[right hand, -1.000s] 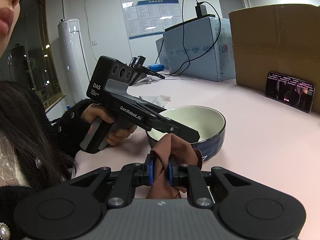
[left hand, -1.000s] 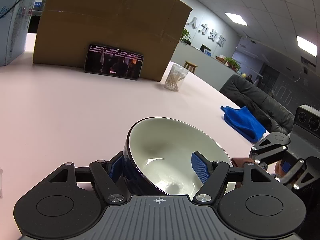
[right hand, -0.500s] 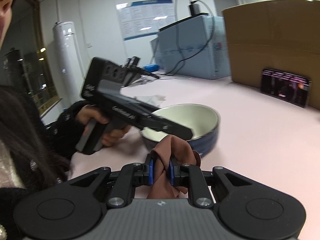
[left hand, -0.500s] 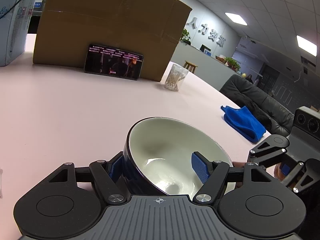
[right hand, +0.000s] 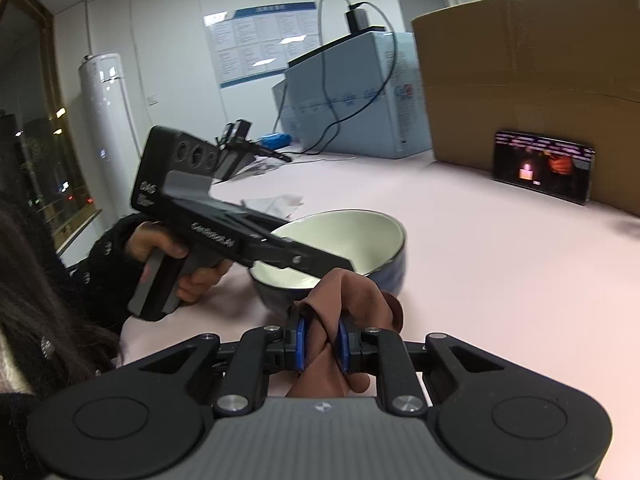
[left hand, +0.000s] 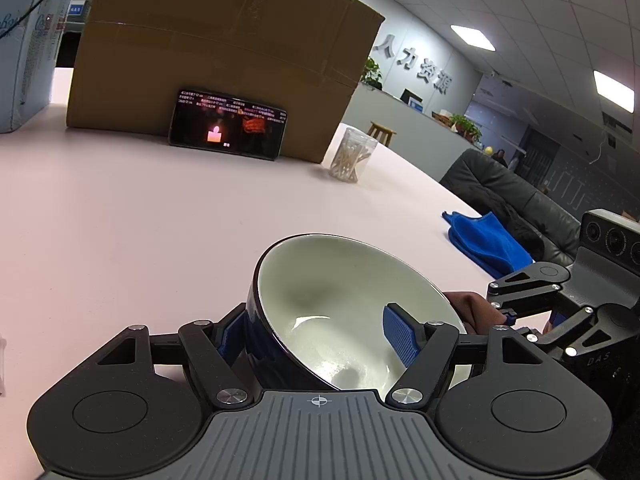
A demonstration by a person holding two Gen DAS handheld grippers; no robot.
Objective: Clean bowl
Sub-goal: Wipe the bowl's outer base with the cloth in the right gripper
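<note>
Left wrist view: left gripper (left hand: 318, 332) jaws clamp tilted dark-blue ceramic bowl (left hand: 340, 312) rim.
Right gripper (right hand: 320, 342): jaws easing, pinching brown cloth (right hand: 340, 300).
Advice: keep bowl steady; wipe inside.

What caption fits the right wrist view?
Right hand-held gripper clamps a brown cloth near the tilted bowl held by the left hand-held gripper on a pink table.

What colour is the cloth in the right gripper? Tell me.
Reddish brown cloth, clearest in the right wrist view.
</note>
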